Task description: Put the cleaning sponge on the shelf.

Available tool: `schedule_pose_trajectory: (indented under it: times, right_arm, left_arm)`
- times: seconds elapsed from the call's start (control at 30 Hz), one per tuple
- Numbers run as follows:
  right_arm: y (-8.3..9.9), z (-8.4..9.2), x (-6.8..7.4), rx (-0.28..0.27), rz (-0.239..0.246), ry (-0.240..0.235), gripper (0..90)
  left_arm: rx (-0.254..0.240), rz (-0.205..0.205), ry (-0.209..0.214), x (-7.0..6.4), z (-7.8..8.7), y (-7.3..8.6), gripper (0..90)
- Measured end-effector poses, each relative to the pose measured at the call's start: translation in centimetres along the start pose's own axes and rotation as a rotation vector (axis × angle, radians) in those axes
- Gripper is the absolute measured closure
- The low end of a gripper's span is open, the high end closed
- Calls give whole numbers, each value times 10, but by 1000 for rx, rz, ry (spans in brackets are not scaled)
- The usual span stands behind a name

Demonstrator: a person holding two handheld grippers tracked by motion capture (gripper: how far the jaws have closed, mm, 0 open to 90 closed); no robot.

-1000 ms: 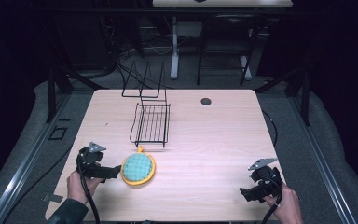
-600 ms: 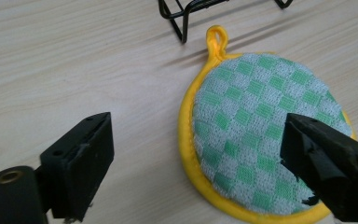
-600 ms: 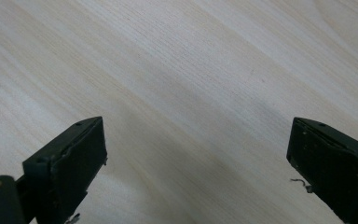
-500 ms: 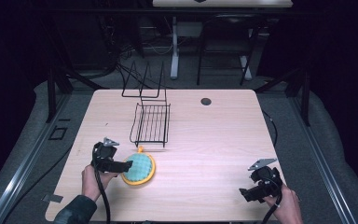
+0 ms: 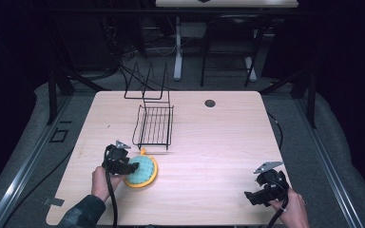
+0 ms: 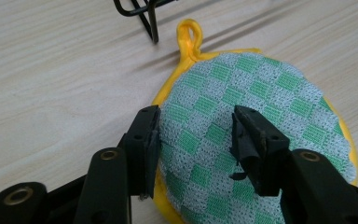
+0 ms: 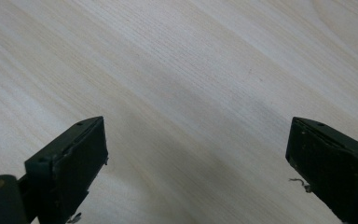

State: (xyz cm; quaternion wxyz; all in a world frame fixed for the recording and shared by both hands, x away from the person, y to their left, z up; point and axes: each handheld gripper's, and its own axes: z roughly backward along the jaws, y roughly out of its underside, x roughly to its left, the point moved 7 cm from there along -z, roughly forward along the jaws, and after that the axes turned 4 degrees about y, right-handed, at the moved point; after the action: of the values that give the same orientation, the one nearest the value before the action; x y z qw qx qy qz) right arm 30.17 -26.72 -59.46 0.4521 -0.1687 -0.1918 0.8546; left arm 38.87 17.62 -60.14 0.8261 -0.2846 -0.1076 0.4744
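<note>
Fingers (image 6: pixel 151 135) of the left gripper (image 6: pixel 196 137) straddle the potholder's (image 6: pixel 261 93) near edge, unclenched; right gripper (image 7: pixel 196 154) gapes over bare table (image 7: pixel 191 70).

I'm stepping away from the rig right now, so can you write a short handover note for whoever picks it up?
Left claw: open, its jaws over the near left part of the round green-checked potholder, not yet closed on it.
Right claw: open, over bare table at the near right.
The potholder lies flat just in front of the black wire rack.
Done: reach.
Left: grip and move it, probably toward the rack.
</note>
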Motion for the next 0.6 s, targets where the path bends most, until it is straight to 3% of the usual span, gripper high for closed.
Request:
schedule_pose_trajectory:
  times: [0.43,0.6]
  right_arm:
    - [0,2,-1,-3,1,1,49]
    - [-1,1,0,-2,3,-1,50]
  left_arm:
    - [-18,-20,-3,-2,-2,4,723]
    - [-25,-49,-32,-2,-3,4,823]
